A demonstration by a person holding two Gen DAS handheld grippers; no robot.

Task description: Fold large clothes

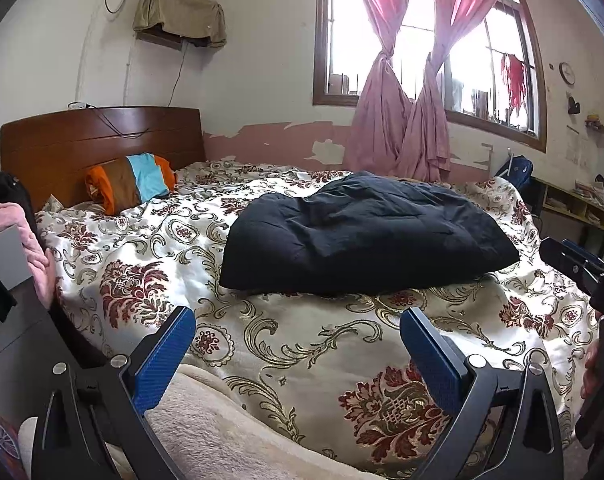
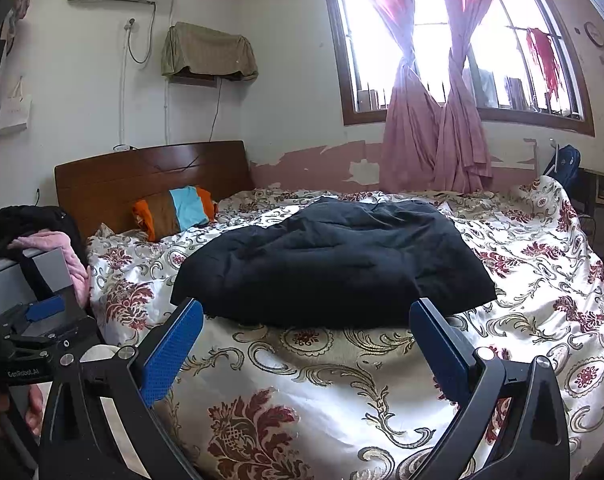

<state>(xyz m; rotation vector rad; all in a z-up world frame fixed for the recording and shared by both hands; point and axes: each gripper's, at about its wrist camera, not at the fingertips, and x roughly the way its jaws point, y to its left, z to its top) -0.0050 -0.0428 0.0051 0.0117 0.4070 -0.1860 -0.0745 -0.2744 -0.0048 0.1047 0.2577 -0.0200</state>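
The dark garment (image 1: 362, 236) lies in a thick, puffy bundle near the middle of the bed, at about twelve o'clock from both my grippers. It looks padded, with one clean straight edge at its near side, so I judge it already folded at least once, or close to done. It rests on the floral bedspread (image 1: 302, 344), which gives me a broad, soft surface to work on.

My left gripper (image 1: 297, 344) hangs over the near edge of the bed with its blue fingers (image 1: 165, 360) spread wide and nothing between them. My right gripper (image 2: 306, 340) does the same, its tips just short of the bundle's front edge and its fingers (image 2: 173, 352) apart and empty. I hold both low and level, so either can slide under a hem.

At ten o'clock a striped pillow (image 1: 135, 182) leans against the wooden headboard (image 1: 101, 140), well clear of the bundle. At one o'clock pink curtains (image 1: 398, 120) hang knotted in front of the window (image 1: 474, 64). A pale fleece blanket (image 1: 221, 428) shows at six o'clock under my left gripper. I would watch that padded bulk: it may spring open if pinched too lightly.
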